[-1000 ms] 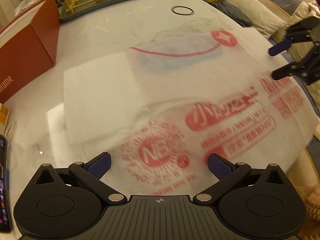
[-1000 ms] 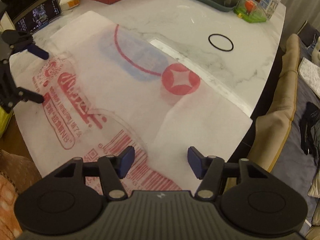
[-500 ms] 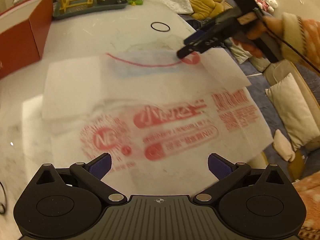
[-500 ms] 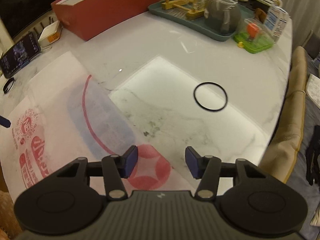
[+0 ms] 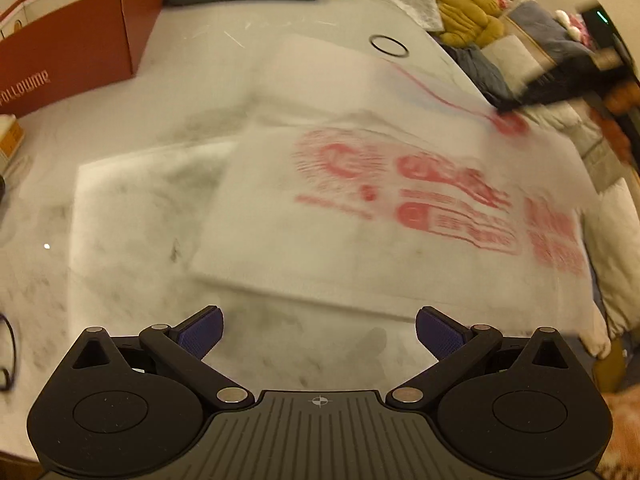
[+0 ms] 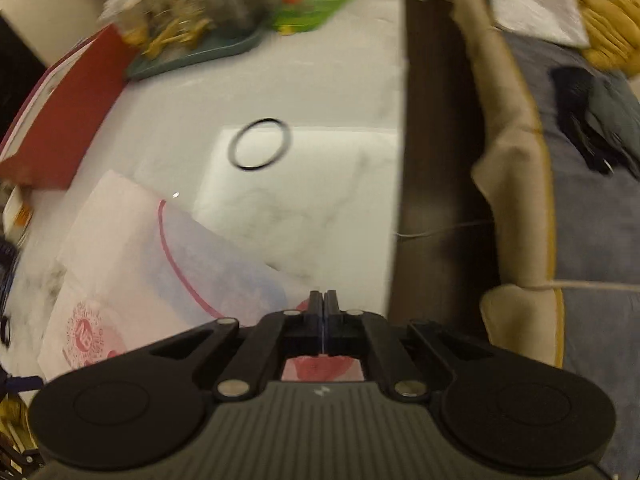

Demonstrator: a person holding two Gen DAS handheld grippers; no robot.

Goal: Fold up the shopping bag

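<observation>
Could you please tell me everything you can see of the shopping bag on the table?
The shopping bag is thin, white and translucent, plastic by its look, printed in red with a round emblem, blurred lettering, a curved line and a red disc. It lies spread mostly flat on the marble table, one layer overlapping another, its right side reaching past the table edge. The right gripper has just closed, and its pads pinch the corner at the red disc. The open left gripper hovers short of the near edge, not touching.

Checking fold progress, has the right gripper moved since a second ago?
Yes. The right gripper went from the bag's barcode end toward the black ring, closing on the shopping bag.
</observation>
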